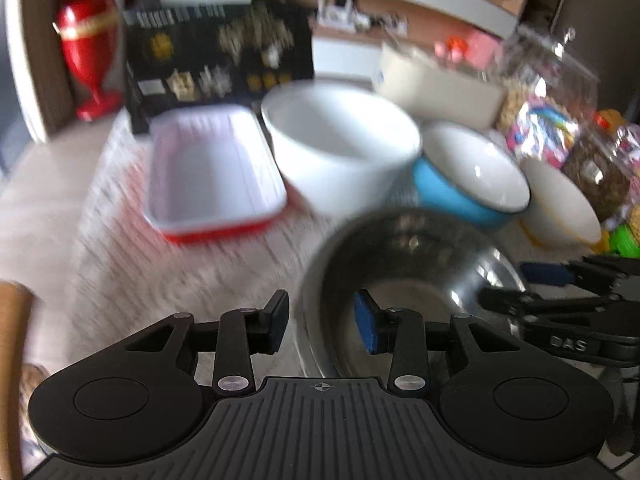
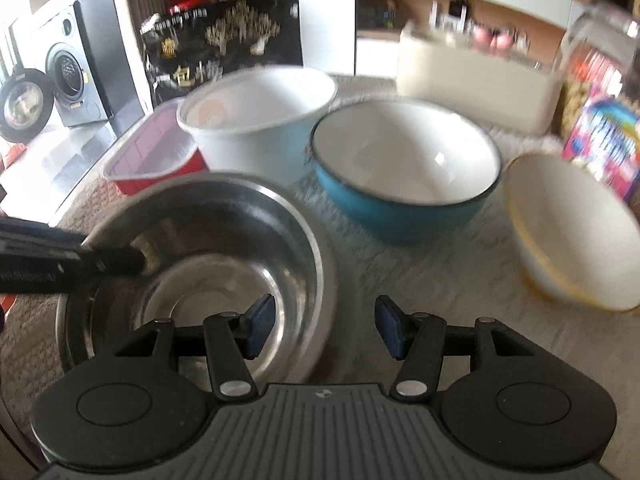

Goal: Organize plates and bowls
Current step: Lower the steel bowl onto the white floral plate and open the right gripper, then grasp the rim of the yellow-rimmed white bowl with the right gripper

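Observation:
A steel bowl (image 1: 404, 280) (image 2: 208, 248) stands nearest on the table. My left gripper (image 1: 322, 326) is open, its jaws astride the bowl's near left rim, one outside and one inside. My right gripper (image 2: 322, 326) is open astride the bowl's right rim; it shows at the right of the left wrist view (image 1: 560, 292). Behind stand a red rectangular dish (image 1: 212, 176) (image 2: 152, 160), a tall white bowl (image 1: 340, 144) (image 2: 260, 120), a blue bowl (image 1: 472, 176) (image 2: 404, 172) and a white bowl with a yellow rim (image 1: 560, 204) (image 2: 572, 228).
A black printed box (image 1: 216, 60) (image 2: 224, 40) and a cream container (image 1: 436, 80) (image 2: 476, 76) stand at the back. Snack packets and jars (image 1: 560, 120) (image 2: 604, 136) crowd the right. A red vase (image 1: 88, 44) is at the far left. The table edge runs along the left.

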Available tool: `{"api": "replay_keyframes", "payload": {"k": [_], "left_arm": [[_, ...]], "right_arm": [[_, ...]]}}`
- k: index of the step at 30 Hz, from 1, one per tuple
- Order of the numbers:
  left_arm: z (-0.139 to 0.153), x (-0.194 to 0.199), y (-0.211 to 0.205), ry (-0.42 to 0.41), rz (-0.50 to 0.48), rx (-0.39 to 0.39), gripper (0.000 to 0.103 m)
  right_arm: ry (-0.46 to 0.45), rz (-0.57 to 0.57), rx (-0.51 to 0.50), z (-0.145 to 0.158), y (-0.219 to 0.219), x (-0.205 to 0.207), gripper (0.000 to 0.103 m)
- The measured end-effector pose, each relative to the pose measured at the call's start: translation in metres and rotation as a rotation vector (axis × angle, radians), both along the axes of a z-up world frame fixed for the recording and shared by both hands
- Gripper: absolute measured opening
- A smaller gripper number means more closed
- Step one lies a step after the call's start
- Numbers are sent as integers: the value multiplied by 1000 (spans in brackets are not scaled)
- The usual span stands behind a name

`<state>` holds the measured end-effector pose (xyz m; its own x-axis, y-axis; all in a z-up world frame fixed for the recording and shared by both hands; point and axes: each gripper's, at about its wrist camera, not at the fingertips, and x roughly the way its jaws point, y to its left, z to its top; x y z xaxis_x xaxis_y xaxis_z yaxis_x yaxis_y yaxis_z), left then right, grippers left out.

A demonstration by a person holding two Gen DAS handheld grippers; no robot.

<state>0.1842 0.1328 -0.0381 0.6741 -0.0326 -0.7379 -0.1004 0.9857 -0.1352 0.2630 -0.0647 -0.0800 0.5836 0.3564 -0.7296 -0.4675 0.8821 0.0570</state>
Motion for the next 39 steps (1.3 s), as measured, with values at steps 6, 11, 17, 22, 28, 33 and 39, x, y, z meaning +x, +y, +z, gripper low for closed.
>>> {"api": "replay_keyframes", "payload": {"k": [6, 11, 17, 22, 28, 33, 39], "left_arm": [[47, -15, -20, -175, 41, -57, 39], [58, 11, -75, -193, -38, -187, 39], [27, 75, -152, -50, -49, -299, 39], [-11, 109, -189, 40, 23, -315, 43], [-33, 138, -204, 58, 54, -260, 42], [-40, 156, -208, 59, 48, -267, 27], [-41, 161, -222, 72, 10, -178, 27]], "right_arm": [[-115, 17, 46, 33, -45, 0, 57], [-230, -56, 25, 60, -101, 27, 70], [-124, -235, 25, 53, -187, 92, 70], [39, -324, 99, 12, -230, 119, 70], [95, -287, 169, -20, -234, 129, 69], [164, -287, 276, -41, -235, 160, 56], [216, -208, 303, -45, -220, 163, 22]]}}
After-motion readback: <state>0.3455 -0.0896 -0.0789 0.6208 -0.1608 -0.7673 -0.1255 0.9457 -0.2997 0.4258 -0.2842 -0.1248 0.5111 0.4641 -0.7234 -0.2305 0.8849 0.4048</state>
